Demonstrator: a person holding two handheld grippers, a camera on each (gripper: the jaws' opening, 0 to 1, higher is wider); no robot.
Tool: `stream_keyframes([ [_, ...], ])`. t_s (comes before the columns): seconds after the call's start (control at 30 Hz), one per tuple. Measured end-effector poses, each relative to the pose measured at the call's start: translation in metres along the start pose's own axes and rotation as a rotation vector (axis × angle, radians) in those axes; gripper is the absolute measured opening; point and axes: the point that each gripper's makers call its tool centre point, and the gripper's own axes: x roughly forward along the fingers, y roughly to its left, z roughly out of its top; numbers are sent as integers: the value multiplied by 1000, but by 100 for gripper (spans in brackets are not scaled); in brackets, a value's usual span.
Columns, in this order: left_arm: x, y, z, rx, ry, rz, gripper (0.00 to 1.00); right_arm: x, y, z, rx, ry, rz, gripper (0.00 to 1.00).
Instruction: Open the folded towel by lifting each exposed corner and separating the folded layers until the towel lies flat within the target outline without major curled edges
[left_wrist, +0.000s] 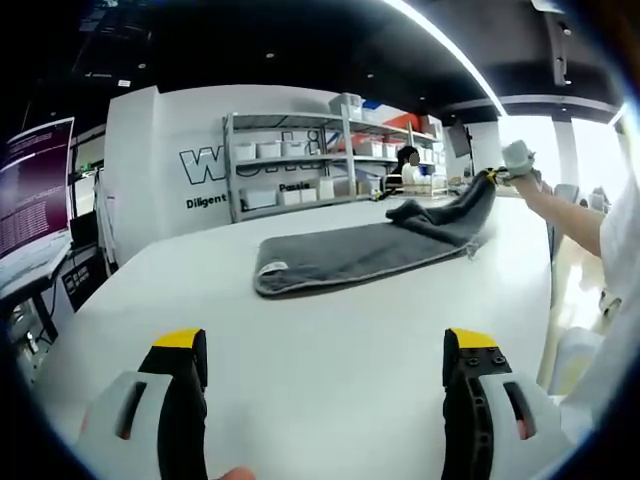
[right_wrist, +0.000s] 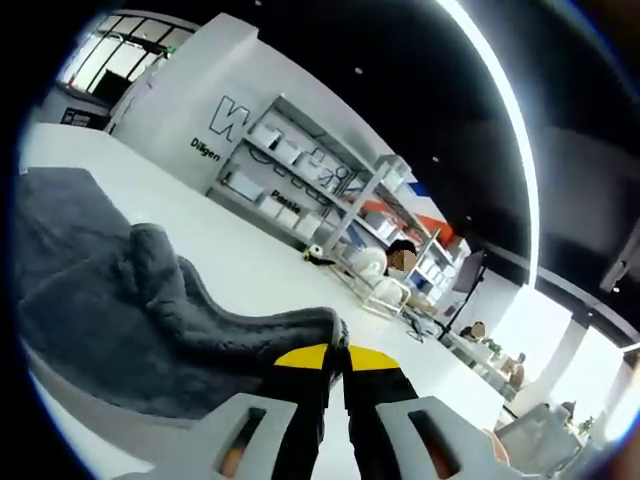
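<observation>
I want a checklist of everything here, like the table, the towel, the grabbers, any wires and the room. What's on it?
Surface: white table, bare around the towel.
Job's things: dark grey towel, still folded lengthwise, one end lifted off the table; target outline not seen.
Clutter: nothing seen.
Grippers: left gripper jaws open, short of the towel; right gripper jaws shut on the raised towel corner.
Cables: nothing seen.
Surroundings: metal shelving with white bins, monitor, people seated at the back.

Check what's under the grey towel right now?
The white table lies under the grey towel. The right gripper has its fingers shut on the far corner, lifting it. Anything beneath the flat folded part is covered.
</observation>
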Motion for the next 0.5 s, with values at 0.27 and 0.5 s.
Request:
stream_keyframes([
  [0.27, 1, -1, -1, 4, 4, -3, 97, -4, -5, -32, 10, 63, -3, 2],
  [0.5, 0, -1, 0, 4, 5, -3, 97, -23, -5, -60, 14, 111, 13, 2],
])
